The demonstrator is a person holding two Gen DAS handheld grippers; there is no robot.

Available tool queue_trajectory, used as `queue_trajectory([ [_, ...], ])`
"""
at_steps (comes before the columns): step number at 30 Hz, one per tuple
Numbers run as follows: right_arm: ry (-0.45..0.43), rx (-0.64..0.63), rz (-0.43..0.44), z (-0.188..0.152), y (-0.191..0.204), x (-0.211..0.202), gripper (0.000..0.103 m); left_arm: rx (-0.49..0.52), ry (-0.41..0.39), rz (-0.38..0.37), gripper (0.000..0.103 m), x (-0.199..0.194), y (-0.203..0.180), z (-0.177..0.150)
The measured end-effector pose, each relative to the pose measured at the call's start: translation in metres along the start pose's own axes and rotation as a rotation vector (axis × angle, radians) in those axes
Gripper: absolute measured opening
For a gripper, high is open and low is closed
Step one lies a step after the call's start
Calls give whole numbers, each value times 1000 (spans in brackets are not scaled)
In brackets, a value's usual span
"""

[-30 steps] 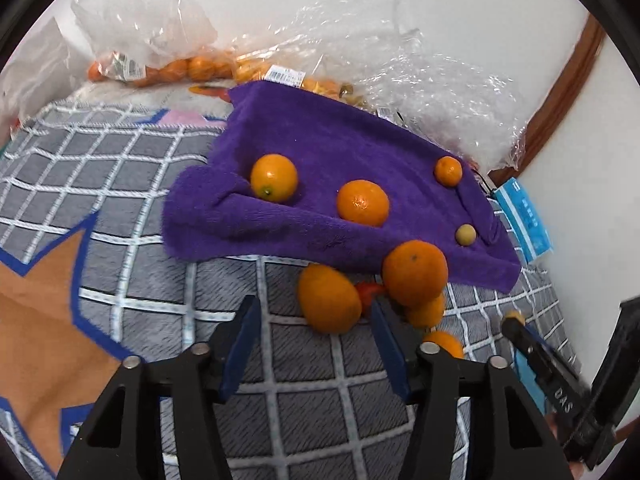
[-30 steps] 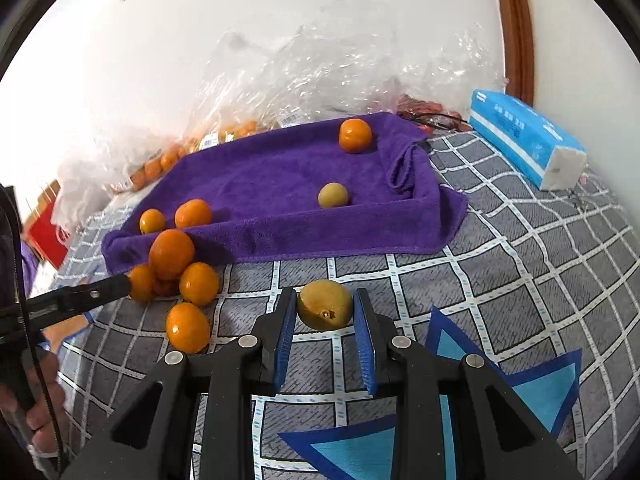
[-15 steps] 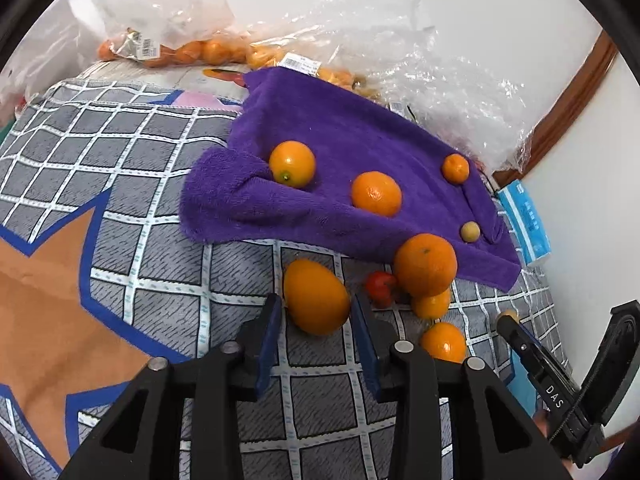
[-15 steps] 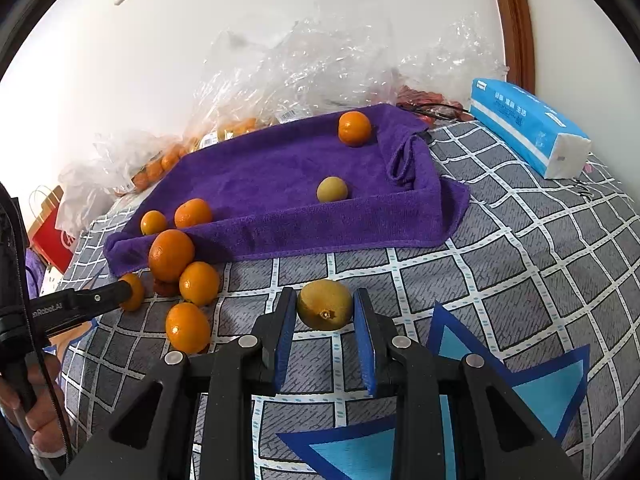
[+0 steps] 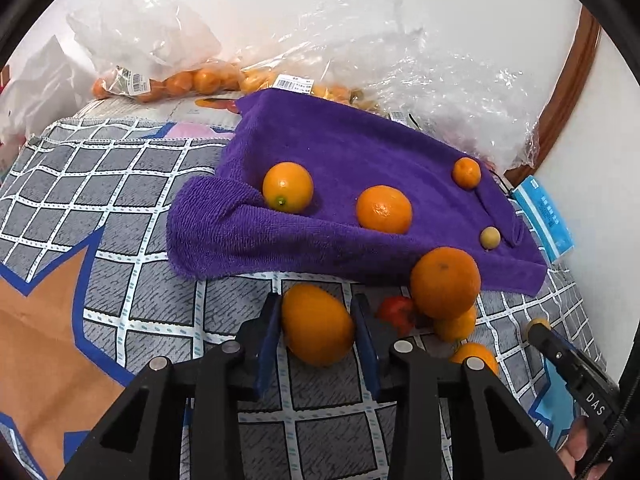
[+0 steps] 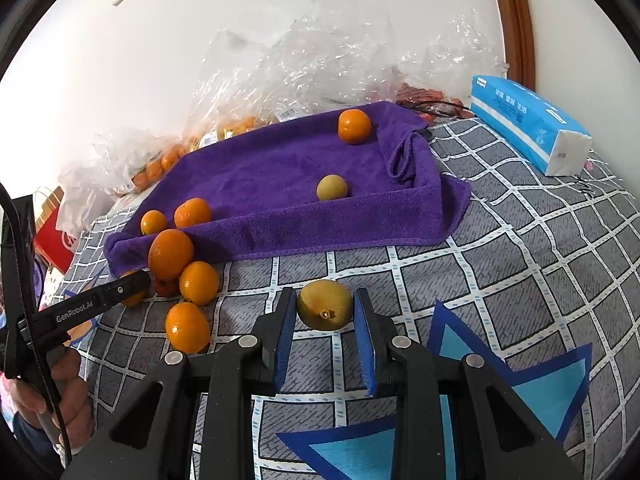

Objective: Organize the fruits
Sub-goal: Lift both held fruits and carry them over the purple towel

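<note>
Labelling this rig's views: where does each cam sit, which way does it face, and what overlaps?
Left wrist: on the left gripper, looking along its fingers at the orange they clamp, purple towel beyond; the right gripper's tip shows at right.
Right wrist: on the right gripper, looking along its fingers at the yellow-green fruit they clamp; the left gripper's finger and a hand show at left.
Shared: towel, its fruits, tissue pack, checked cloth.

Quick fruit count: four on the purple towel (image 6: 280,168), being three oranges (image 5: 383,209) plus one small yellow-green fruit (image 6: 331,187), then four more oranges (image 6: 171,254) and a red fruit (image 5: 396,311) on the checkered cover (image 6: 520,248), one yellow-green fruit (image 6: 325,310) in a gripper.
</note>
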State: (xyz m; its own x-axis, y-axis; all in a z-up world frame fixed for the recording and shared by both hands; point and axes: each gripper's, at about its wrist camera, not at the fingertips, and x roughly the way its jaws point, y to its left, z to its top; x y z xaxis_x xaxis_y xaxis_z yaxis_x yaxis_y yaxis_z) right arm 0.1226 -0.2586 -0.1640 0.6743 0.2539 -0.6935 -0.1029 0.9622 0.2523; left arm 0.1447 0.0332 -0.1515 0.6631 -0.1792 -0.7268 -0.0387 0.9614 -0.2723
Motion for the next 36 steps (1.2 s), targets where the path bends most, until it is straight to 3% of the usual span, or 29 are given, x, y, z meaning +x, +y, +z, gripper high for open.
queue_trajectory([
  [24, -42, -35, -40, -1, 7, -8, 29, 2, -97, -34, 33, -21, 0, -4],
  [36, -61, -32, -105, -2, 10, -12, 29, 19, -94, -83, 33, -25, -10, -11],
])
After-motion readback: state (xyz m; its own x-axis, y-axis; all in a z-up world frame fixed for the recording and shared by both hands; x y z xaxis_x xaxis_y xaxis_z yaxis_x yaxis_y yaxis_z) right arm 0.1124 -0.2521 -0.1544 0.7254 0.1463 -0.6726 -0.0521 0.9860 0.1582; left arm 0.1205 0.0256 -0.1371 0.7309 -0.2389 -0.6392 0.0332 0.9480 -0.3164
